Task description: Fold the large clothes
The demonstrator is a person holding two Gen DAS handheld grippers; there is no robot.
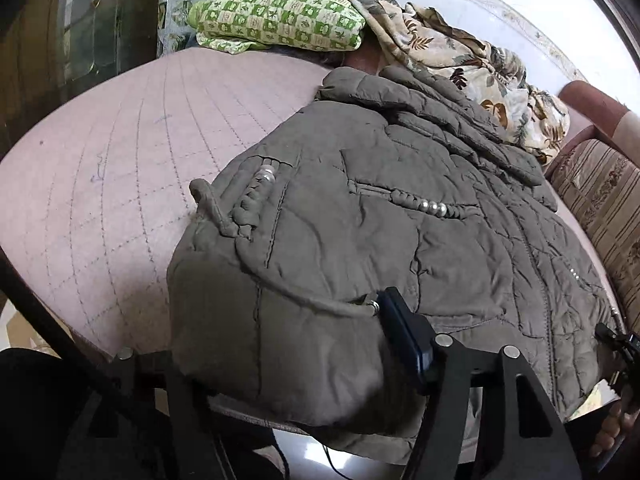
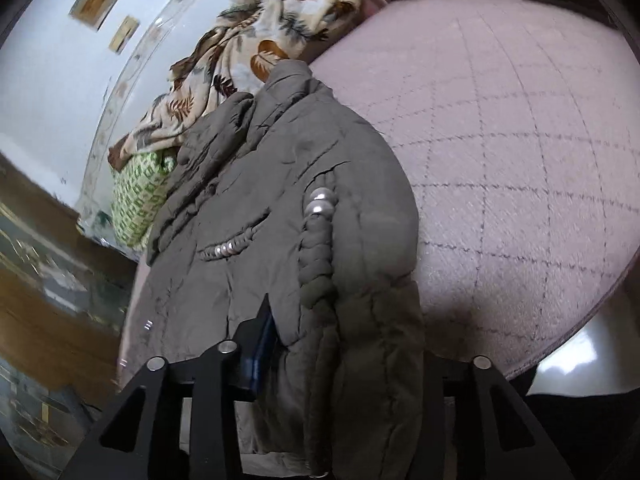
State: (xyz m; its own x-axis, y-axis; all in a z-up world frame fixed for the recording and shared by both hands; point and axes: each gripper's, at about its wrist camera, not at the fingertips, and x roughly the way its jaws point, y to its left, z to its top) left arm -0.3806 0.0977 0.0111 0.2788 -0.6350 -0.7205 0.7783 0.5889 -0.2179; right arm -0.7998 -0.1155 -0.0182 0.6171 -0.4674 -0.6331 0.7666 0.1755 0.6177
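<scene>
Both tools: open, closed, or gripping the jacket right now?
Left tool: closed on the near hem of the grey quilted jacket.
Right tool: closed on a bunched fold of the same jacket.

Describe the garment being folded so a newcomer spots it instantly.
On the pink quilted bed cover lies a grey-brown padded jacket, its hem at the near edge. Unlike the leaf-print blanket and green checked pillow behind it, it is plain, with pearl beads on its pockets.

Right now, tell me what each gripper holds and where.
Both hold the grey padded jacket by its near hem: left gripper and right gripper, one at each corner.
</scene>
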